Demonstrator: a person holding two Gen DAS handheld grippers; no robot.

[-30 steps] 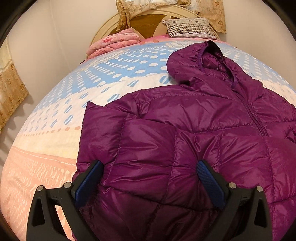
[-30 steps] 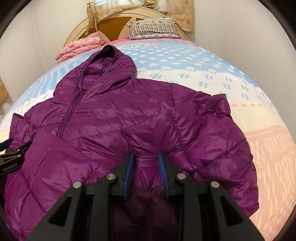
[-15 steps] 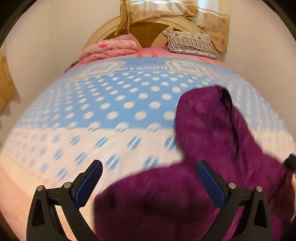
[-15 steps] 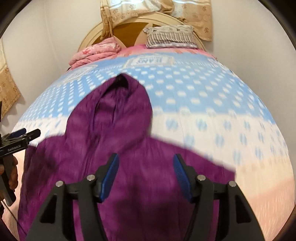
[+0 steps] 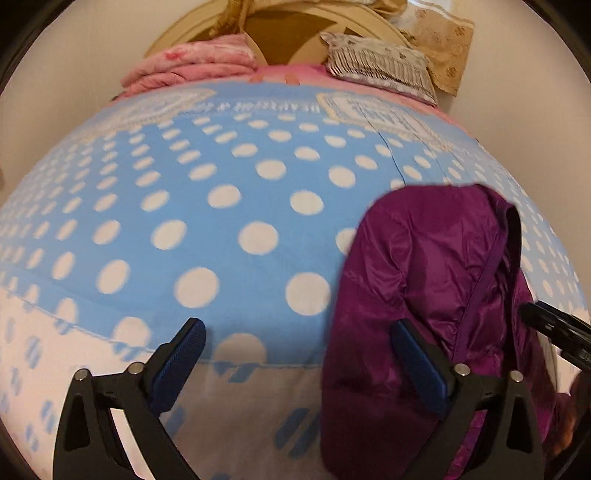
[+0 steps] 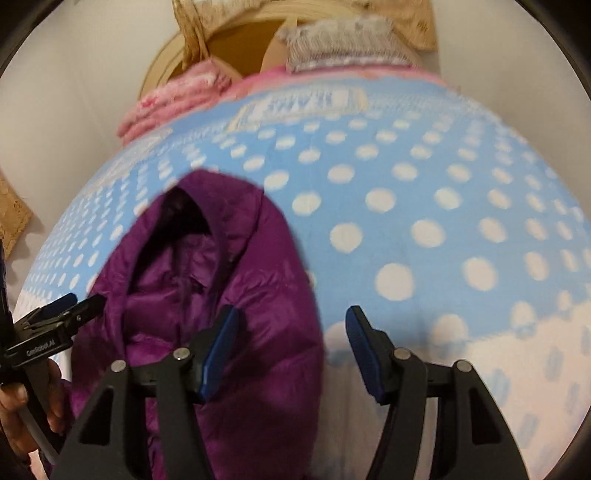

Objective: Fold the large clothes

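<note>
A purple puffer jacket lies on the bed; only its hood and upper part show, low and right in the left wrist view. In the right wrist view the hood sits low and left, its opening facing up. My left gripper hovers over the hood's left edge with its jaws wide and closing; no pad presses on cloth. My right gripper hovers over the hood's right edge, jaws half apart and closing, gripping nothing. Each gripper shows in the other's view: the right gripper and the left gripper, with a hand on it.
A blue bedspread with white dots covers the bed ahead. At the headboard lie a folded pink quilt and a striped pillow. Pale walls close in on both sides, with a beige curtain at the back right.
Both grippers moved up the bed from the jacket's body to its hood. The right gripper let go of the jacket fold it pinched and opened.
</note>
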